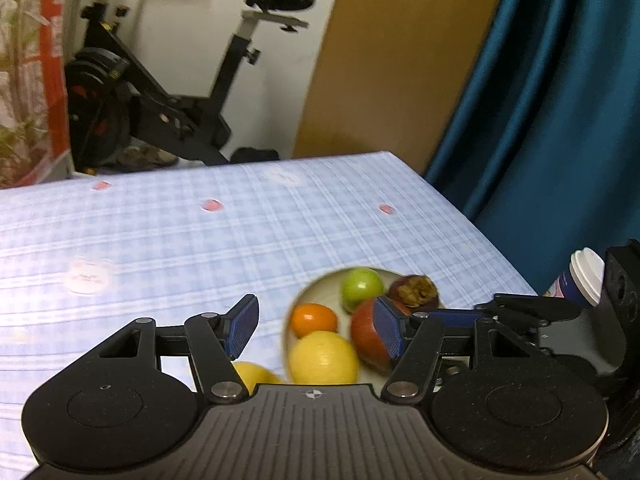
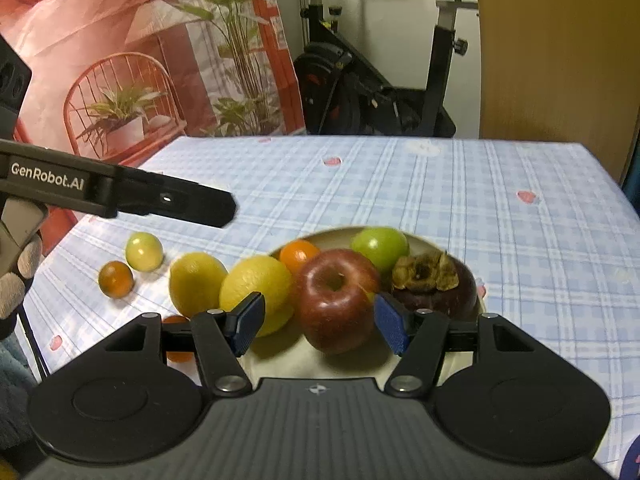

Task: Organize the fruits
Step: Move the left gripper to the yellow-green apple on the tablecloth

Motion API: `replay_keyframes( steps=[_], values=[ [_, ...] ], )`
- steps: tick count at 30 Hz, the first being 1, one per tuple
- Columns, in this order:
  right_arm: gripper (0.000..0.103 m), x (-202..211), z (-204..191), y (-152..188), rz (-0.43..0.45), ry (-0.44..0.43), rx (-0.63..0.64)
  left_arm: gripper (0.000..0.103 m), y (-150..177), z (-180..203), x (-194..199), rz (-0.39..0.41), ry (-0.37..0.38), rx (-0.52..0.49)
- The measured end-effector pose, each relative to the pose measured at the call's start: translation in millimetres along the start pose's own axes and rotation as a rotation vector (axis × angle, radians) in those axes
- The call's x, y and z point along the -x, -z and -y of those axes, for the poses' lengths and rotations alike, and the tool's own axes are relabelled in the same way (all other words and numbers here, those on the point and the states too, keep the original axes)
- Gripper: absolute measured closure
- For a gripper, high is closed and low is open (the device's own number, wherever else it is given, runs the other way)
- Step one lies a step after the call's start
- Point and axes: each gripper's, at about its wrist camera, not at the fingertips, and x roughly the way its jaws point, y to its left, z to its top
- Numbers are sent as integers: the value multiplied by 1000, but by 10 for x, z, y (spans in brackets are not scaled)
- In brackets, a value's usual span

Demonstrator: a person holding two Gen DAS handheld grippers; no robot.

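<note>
Each gripper [image 2: 316,326] is matte black with 2 blue ribbed pads [image 2: 249,326], silver pivot screws, and white "GenRobot.AI" lettering at frame left.

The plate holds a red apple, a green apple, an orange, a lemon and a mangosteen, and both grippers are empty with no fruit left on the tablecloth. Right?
Not quite: fruit remains on the tablecloth. The right wrist view shows a second lemon, a small green fruit and a small orange one lying left of the plate. The rest stands: left gripper and right gripper are empty.
</note>
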Motion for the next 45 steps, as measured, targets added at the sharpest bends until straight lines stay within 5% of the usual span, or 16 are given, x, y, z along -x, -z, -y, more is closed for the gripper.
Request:
replay_keyframes(
  steps=[15, 24, 37, 45],
  values=[
    [39, -37, -642, -205, 127, -67, 70, 37, 79, -936, 789, 84, -175, 75],
    [39, -407, -1072, -268, 108, -125, 135, 38, 192, -1368, 882, 79, -209, 137],
    [41, -1062, -1521, -275, 4, -159, 247, 38, 439, -1684, 503, -2, -87, 223],
    [45, -1333, -1616, -336, -55, -177, 193, 38, 489, -1734, 270, -36, 5, 267]
  ],
)
